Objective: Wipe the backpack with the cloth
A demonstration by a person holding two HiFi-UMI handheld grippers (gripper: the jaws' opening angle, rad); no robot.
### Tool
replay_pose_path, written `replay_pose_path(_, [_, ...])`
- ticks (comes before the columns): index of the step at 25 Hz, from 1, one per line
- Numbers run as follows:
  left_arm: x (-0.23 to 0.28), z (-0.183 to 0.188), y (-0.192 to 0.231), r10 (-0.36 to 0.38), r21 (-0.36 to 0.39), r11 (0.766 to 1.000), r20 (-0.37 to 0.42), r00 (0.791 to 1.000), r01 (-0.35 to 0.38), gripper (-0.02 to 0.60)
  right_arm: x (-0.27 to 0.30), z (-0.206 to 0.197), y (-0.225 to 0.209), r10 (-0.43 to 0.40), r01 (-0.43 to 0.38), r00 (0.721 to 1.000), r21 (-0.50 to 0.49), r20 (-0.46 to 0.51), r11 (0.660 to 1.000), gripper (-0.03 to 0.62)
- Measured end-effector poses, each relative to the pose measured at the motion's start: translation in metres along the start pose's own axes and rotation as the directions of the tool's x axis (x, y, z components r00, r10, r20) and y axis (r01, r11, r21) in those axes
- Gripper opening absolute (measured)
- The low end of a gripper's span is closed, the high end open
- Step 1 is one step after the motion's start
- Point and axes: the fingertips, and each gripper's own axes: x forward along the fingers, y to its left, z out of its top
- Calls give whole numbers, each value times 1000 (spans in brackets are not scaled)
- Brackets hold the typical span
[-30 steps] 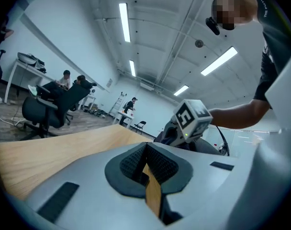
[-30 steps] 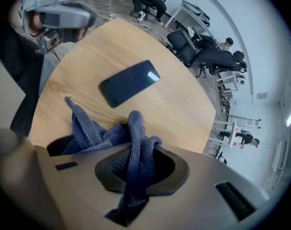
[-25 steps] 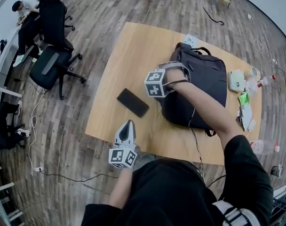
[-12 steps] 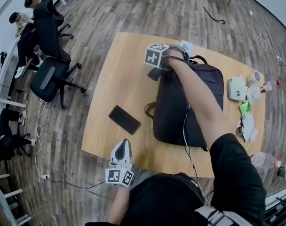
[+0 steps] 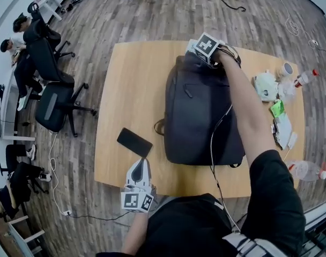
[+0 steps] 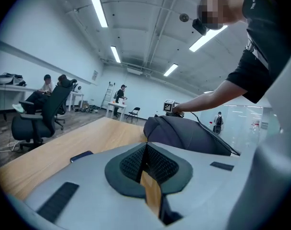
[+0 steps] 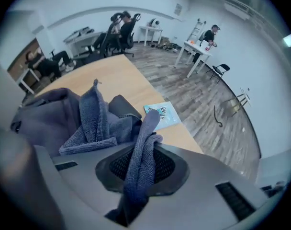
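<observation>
Mid-wipe: the right tongs (image 7: 143, 164), clamped on the grey cloth (image 7: 95, 123), sit at the top of the dark backpack (image 5: 200, 116) lying on the surface (image 5: 131, 90). The left tongs (image 6: 146, 164) wait closed and empty. The next move is probably a stroke down the bag.

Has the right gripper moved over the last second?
Yes. The right gripper, shut on the cloth, travelled up the backpack toward the table's far edge.

place: open office | office chairs (image 5: 54, 107) | desks (image 5: 6, 109) | strip lights (image 6: 98, 6)
</observation>
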Motion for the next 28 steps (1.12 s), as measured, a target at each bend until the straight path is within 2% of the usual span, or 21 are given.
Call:
replay_pose_path(1, [6, 2, -4, -25, 8, 1000, -1, 1000, 25, 17, -8, -14, -4, 2, -2, 1000, 17, 14, 1000, 54])
replay_pose_path(4, [27, 13, -20, -91, 23, 996, 16, 996, 91, 17, -34, -63, -20, -101, 100, 994, -58, -31, 993, 54])
replay_pose_path(5, [31, 18, -26, -106, 26, 994, 26, 994, 105, 17, -41, -73, -21, -114, 113, 993, -57, -8, 992, 54])
replay_pose_path(7, [37, 28, -37, -139, 36, 990, 44, 989, 137, 17, -63, -78, -8, -87, 87, 991, 2, 106, 996, 54])
replay_pose_path(9, [47, 34, -51, -194, 51, 980, 52, 980, 192, 17, -89, -90, 21, -40, 33, 976, 35, 216, 999, 54])
replay_pose_path(10, [53, 35, -59, -229, 57, 973, 55, 972, 226, 17, -101, -103, 36, -44, 33, 966, 47, 255, 998, 54])
replay_pose_path(12, [60, 37, -73, -281, 66, 959, 64, 958, 277, 17, -128, -134, 51, -183, 161, 936, 97, 302, 982, 54])
replay_pose_path(14, [61, 43, -79, -300, 75, 953, 75, 951, 295, 17, -153, -149, 69, -317, 277, 881, 159, 351, 948, 54])
replay_pose_path(17, [57, 49, -90, -323, 98, 944, 90, 942, 314, 17, -189, -154, 116, -419, 346, 797, 240, 435, 907, 54])
replay_pose_path(20, [56, 48, -100, -347, 118, 934, 84, 934, 337, 17, -212, -172, 166, -498, 389, 732, 315, 464, 866, 54])
replay_pose_path(22, [55, 50, -107, -368, 132, 925, 89, 926, 356, 17, -217, -185, 200, -505, 373, 717, 348, 481, 860, 54])
replay_pose_path(25, [52, 51, -121, -399, 144, 912, 88, 913, 385, 17, -215, -202, 251, -485, 329, 711, 369, 509, 870, 54])
replay_pose_path(28, [49, 47, -137, -428, 162, 897, 79, 900, 412, 17, -214, -214, 282, -466, 287, 704, 385, 537, 877, 54])
